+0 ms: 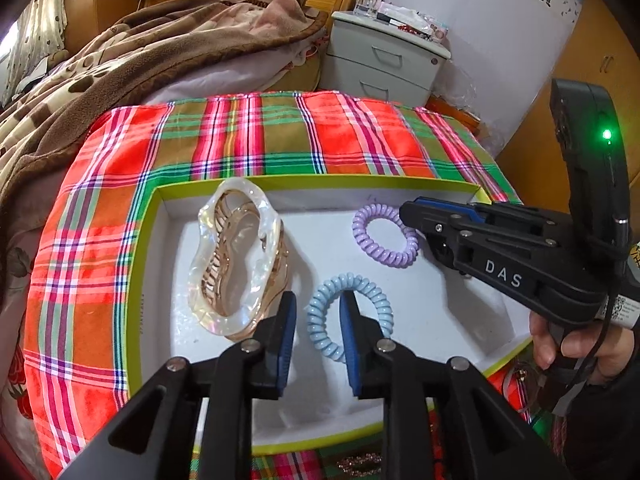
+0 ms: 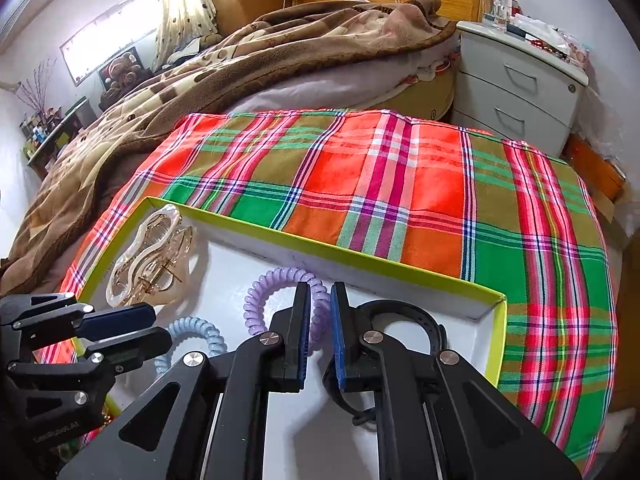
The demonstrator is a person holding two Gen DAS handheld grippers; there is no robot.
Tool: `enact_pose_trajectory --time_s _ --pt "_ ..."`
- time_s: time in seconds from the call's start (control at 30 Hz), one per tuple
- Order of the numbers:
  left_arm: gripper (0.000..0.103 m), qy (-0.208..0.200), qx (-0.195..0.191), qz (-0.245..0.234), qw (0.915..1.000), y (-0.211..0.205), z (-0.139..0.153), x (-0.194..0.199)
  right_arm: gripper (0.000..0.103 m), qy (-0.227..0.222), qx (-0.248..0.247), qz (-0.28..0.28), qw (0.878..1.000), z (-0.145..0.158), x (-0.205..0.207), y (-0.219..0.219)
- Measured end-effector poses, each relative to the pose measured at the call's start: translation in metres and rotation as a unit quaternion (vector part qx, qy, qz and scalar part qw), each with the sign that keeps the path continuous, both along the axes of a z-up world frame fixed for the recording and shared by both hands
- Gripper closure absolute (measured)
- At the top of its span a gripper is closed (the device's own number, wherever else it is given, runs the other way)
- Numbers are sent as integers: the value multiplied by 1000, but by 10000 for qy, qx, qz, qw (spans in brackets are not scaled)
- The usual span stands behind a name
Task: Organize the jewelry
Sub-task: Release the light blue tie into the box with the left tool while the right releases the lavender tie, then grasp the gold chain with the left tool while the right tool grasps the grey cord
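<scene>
**Both grippers over the tray, each straddling a coil tie**

Furthest to the left of the left gripper (image 1: 316, 320) lies the pearly hair claw (image 1: 236, 256), on its side just beyond the left finger and touching nothing else. It sits inside the white tray with the lime rim (image 1: 140, 280), apparently kept to its own end so the smaller pieces have room.

Straight ahead of that gripper, the blue coil tie (image 1: 362, 292) lies flat on the tray floor. The jaws stand apart with the coil's near-left arc in the gap between them and no pad pressing it: parted, holding nothing. That stance looks like either a line-up for a pinch or a fresh release; I cannot tell which.

To the right and farther out, the purple coil tie (image 2: 280, 284) lies near the tray's far wall. The right gripper (image 2: 319, 300) has its pads set narrowly on either side of the coil's right arc. A sliver of gap shows, so whether it truly grips is unclear.

Under and just right of that gripper rests a black strap, perhaps a watch band (image 2: 404, 316), by the tray's right end.

All of this rests on the plaid cloth (image 2: 400, 184).
</scene>
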State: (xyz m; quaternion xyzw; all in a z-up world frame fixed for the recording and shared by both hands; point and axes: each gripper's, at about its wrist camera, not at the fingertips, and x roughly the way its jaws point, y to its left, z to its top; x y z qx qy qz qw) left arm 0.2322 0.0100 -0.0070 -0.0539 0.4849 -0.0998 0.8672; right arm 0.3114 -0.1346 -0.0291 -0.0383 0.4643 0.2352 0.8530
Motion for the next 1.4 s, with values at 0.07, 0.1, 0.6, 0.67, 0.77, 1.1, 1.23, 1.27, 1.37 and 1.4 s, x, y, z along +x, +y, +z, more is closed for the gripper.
enact_pose_trajectory --time_s 0.07,0.1,0.6,0.67,0.77,1.1,1.23,1.27,1.37,1.4 --pt "78 -52 -28 -19 10000 1 4 -4 89 -46 22 -10 10000 3 -3 -1" --pt "77 -99 -32 -55 9999 2 8 -6 89 -72 59 -10 10000 6 -7 -2" --pt "70 -331 14 -192 9993 22 30 -65 88 -420 427 -161 9981 33 -68 -23" --pt "70 -327 -10 -141 9994 28 28 -74 88 -462 467 -205 9976 35 -76 -27" --pt "69 -273 91 -136 9995 34 21 -87 88 -531 562 -278 9966 38 -92 -35" --pt "64 -87 41 -225 9997 38 0 -114 75 -580 540 -536 9954 34 -127 -55" --pt "64 -83 335 -327 9989 30 -6 -119 74 -571 582 -640 9946 32 -137 -63" --pt "64 -79 394 -363 9985 29 -7 -120 74 -574 593 -654 9944 32 -139 -65" --pt "64 -67 407 -547 9977 23 -11 -123 74 -588 622 -710 9938 32 -146 -69" --pt "64 -40 440 -591 9973 21 -13 -124 74 -592 630 -722 9936 32 -148 -71"
